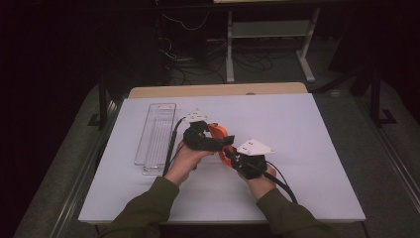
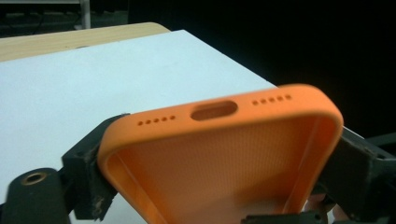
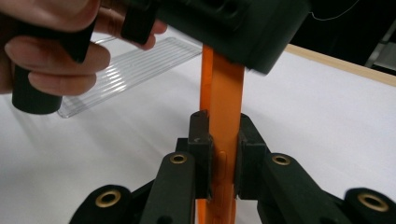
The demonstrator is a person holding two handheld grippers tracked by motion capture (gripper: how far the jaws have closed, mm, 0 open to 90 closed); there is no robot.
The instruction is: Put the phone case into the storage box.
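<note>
Left gripper view: soft-looking, perhaps silicone orange phone case [image 2: 219,154], rounded corners, dimpled lining.

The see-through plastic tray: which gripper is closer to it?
Left. The left gripper sits just beside the clear tray, while the right gripper is farther off, past the orange phone case they both hold.

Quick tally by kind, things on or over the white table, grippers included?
Orange phone case: 1
Clear plastic tray: 1
Grippers: 2, left gripper and right gripper, both clamped on the case
Total: 4
</note>
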